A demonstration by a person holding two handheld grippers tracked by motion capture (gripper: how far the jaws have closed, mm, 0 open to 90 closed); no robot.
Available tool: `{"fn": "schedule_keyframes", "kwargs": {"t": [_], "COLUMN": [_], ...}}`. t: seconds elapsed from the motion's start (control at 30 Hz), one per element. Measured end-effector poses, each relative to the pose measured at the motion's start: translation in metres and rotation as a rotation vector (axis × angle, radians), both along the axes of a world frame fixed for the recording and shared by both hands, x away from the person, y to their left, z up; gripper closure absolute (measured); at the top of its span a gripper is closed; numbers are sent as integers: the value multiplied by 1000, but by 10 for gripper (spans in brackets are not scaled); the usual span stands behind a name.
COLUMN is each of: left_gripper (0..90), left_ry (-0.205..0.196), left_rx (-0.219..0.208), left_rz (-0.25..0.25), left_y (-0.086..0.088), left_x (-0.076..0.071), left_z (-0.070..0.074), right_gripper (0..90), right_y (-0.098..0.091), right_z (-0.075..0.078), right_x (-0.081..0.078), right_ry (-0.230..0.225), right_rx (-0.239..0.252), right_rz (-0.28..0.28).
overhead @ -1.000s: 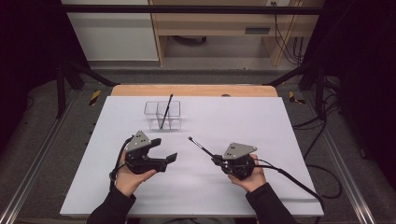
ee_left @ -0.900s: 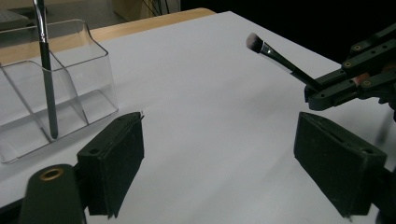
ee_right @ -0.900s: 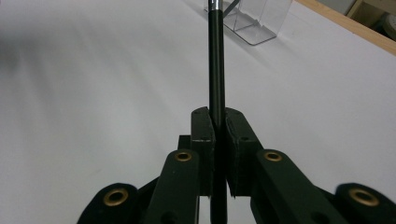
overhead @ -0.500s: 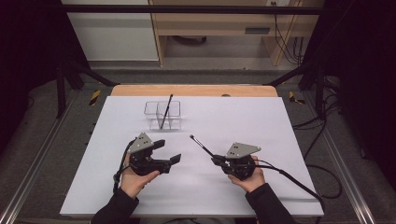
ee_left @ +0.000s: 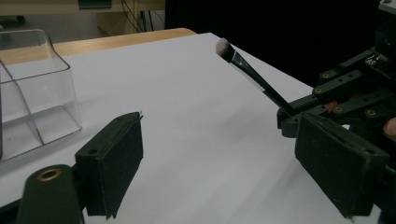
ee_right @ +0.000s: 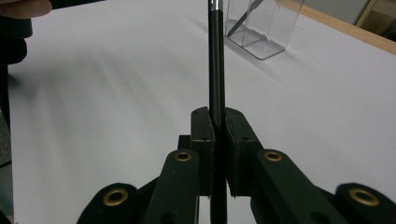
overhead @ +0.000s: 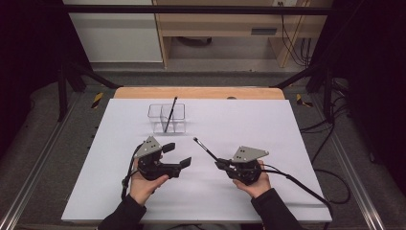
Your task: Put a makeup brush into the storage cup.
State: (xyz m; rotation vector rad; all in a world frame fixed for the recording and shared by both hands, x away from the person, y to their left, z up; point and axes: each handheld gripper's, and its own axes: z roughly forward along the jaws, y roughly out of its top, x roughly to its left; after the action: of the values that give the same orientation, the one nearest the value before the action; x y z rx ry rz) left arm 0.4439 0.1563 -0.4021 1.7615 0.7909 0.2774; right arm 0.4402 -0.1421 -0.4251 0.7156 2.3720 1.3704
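A slim black makeup brush (overhead: 205,148) with a pale tip sticks out from my right gripper (overhead: 221,164), which is shut on its handle (ee_right: 215,60); the tip points up and left toward the table's middle. My left gripper (overhead: 177,155) rests left of it, held in a hand, jaws open with nothing between them. In the left gripper view the brush (ee_left: 247,70) hangs beyond my open left gripper (ee_left: 224,154), with the right gripper (ee_left: 345,98) behind it. A clear plastic organiser (overhead: 166,118) stands farther back with a second dark brush leaning inside.
The white table top (overhead: 287,134) has a wooden strip (overhead: 201,92) along its far edge. The clear organiser (ee_left: 37,93) sits close to my left jaw's left side, and the organiser (ee_right: 264,28) lies ahead of the brush tip. Cables trail from both grippers.
My left gripper has drifted slightly to the right. The right gripper and its brush have stayed in place.
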Motion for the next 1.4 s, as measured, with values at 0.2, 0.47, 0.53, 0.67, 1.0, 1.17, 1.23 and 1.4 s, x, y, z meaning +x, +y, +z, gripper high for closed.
{"fn": "schedule_keyframes", "kwargs": {"t": [0.2, 0.47, 0.53, 0.67, 1.0, 1.17, 1.23, 1.4], "left_gripper": [151, 158, 163, 170, 217, 238, 252, 300], "left_ry": [-7, -13, -16, -14, -1, 11, 15, 23], "left_rx": [-10, -30, -32, -38, -51, -63, -62, -65], "left_rz": [-18, -28, -30, -37, -69, -83, -90, -103], "left_y": [-6, -13, -15, -19, -30, -34, -35, -40], "left_x": [1, 5, 5, 7, 11, 13, 14, 15], "left_z": [4, 9, 9, 9, 9, 8, 8, 6], "right_gripper": [836, 836, 836, 836, 836, 836, 836, 836], "right_y": [1, -1, -1, -1, 0, 0, 0, 1], "right_z": [1, 5, 5, 6, 6, 6, 6, 6], "right_x": [0, 0, 0, -1, -1, -1, -2, -2], "right_ry": [-2, -15, -17, -18, -18, -16, -16, -20], "right_rx": [23, 52, 58, 61, 67, 67, 67, 69], "right_rz": [6, 9, 7, 8, 14, 19, 21, 26]}}
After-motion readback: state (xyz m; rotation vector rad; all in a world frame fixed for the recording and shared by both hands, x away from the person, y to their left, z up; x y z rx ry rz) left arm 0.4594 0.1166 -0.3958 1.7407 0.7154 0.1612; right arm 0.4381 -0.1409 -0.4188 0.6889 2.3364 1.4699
